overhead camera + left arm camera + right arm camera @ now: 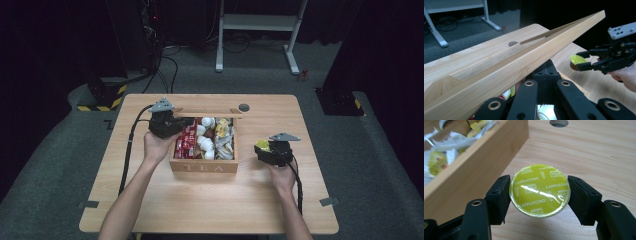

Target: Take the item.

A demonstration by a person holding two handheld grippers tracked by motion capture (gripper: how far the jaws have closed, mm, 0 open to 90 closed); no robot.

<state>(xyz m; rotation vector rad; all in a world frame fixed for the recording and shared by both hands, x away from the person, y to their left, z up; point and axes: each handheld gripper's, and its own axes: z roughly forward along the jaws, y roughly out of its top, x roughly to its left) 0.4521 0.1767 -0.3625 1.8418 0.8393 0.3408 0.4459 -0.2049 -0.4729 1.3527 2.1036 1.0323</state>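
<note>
One coffee capsule (539, 190), yellow foil top facing up, is sitting pinched by its rim between the jaws of my right gripper (267, 148), above the table (210, 205) just right of the tea box (204, 166). I'm judging it light and stiff-walled, the foil easy to dent, the rim slippery, so I'm keeping the squeeze on its sides. My left gripper (176, 125), jaws pressed together, is propping the box lid (524, 57) up, tilted.

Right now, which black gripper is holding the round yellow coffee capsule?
The right gripper: its jaws pinch the yellow capsule, while the left gripper holds the wooden lid.
</note>
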